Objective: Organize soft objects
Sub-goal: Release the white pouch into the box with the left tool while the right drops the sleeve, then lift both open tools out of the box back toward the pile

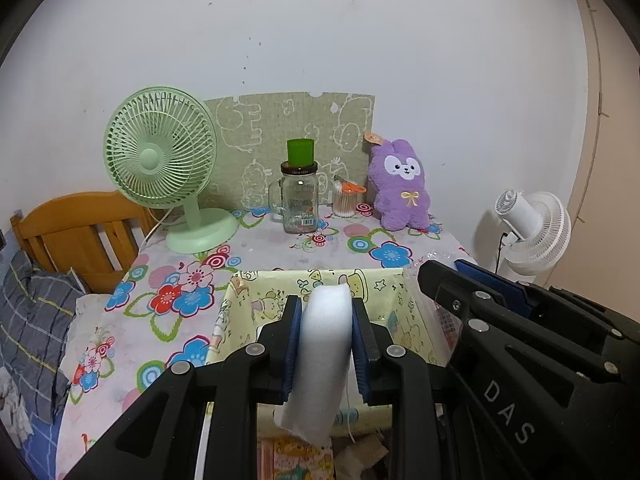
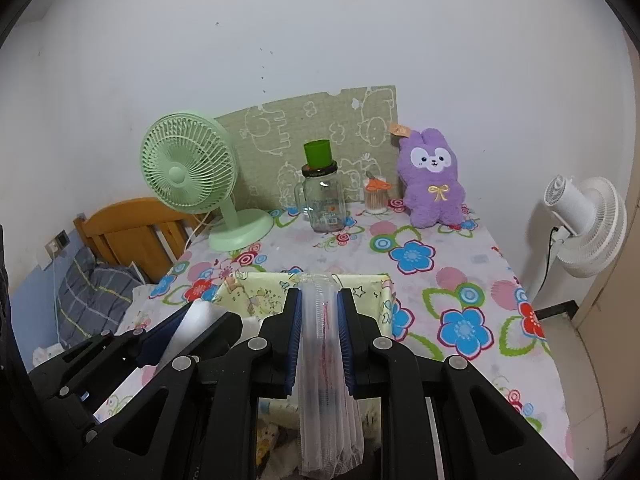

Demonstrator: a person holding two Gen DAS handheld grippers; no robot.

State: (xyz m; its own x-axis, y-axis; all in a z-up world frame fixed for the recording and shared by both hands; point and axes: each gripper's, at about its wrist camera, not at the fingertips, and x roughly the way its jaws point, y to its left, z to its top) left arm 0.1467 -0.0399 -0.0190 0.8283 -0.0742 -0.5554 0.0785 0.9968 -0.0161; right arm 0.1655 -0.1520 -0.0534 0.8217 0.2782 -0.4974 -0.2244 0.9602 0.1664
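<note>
My left gripper (image 1: pixel 326 312) is shut on a white foam sponge (image 1: pixel 320 364) and holds it upright over the yellow cartoon-print fabric box (image 1: pixel 256 304). My right gripper (image 2: pixel 319 308) is shut on a clear plastic bag of stacked clear items (image 2: pixel 326 392), also over the same box (image 2: pixel 260 292). In the left wrist view the right gripper (image 1: pixel 472 276) is close on the right; in the right wrist view the left gripper (image 2: pixel 188 320) with the sponge (image 2: pixel 192 328) is close on the left. A purple plush rabbit (image 1: pixel 400 188) sits at the back right of the table.
On the floral tablecloth (image 1: pixel 168 296) stand a green desk fan (image 1: pixel 168 168), a glass jar with a green cup on it (image 1: pixel 300 196) and a small jar of cotton swabs (image 1: pixel 346 200). A white fan (image 2: pixel 584 224) stands right of the table; a wooden bed frame (image 1: pixel 76 232) is left.
</note>
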